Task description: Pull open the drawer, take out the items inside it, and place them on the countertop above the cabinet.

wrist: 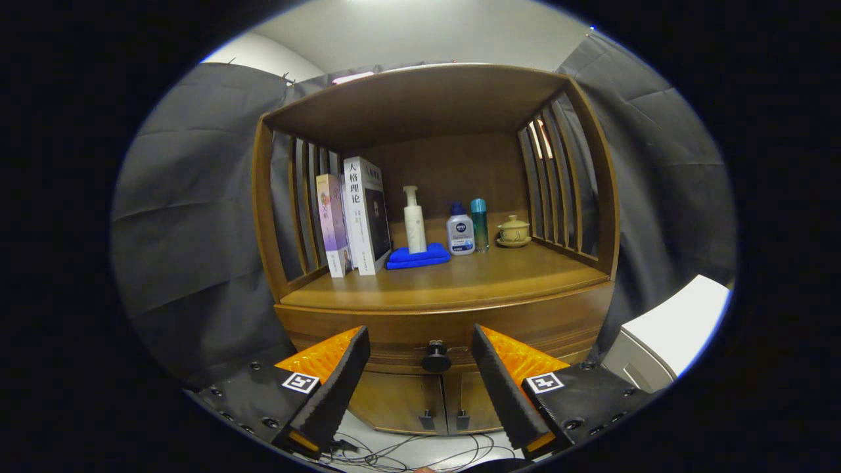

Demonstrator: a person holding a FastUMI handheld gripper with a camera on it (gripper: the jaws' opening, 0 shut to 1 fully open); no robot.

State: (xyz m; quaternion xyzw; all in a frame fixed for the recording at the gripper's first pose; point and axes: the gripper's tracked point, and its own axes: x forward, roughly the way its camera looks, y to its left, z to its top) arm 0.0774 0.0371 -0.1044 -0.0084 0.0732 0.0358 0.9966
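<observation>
Facing the wooden cabinet point(433, 197), the gripper point(420, 341) holds its fingers spread wide, touching nothing. The drawer point(447, 332) sits shut below the countertop point(453, 279), its round knob point(435, 358) in the gap between the fingertips, just beyond them. On the countertop, two books point(355, 217) stand at the left edge; a pump bottle point(414, 220) stands on a folded blue cloth point(418, 256); two smaller bottles point(468, 228) and a lidded cup point(513, 231) sit toward the rear right corner.
</observation>
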